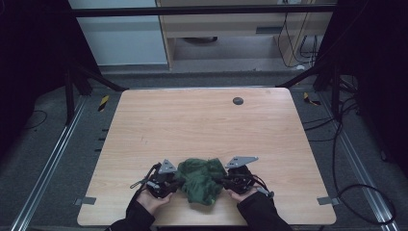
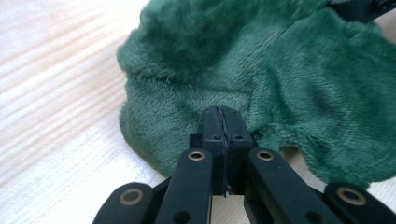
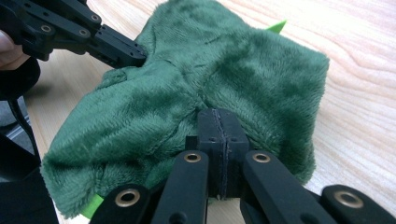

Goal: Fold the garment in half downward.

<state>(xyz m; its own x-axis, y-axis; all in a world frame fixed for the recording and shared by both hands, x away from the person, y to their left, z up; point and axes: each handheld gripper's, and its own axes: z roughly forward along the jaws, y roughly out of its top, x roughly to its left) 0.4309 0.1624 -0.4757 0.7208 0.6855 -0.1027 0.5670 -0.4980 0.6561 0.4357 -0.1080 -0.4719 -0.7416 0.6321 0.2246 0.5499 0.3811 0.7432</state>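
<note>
In the high view, the left tongs sit at the lower middle of the frame, just left of centre, held by the person's left hand that comes up from the bottom edge. Their jaws are closed on the left edge of a crumpled green plush cloth; the left gripper view shows the two black jaws pressed flat together with the cloth's pile bunched at their tips. The cloth lies on the wooden counter near its bottom edge, between the two tongs and touching both.

Right of the cloth in the high view, the right tongs are held by the right hand, a dark sleeve running down to the lower edge. In the right gripper view these jaws too are closed tight, on a fold of the cloth, with the left tongs reaching in from the upper left of that frame and meeting the fabric's far side. A bright green tag pokes out at the cloth's top right there, and another bit of bright green shows at its lower left.

A small dark round disc sits on the counter in the upper middle of the high view, well apart from the cloth.
</note>
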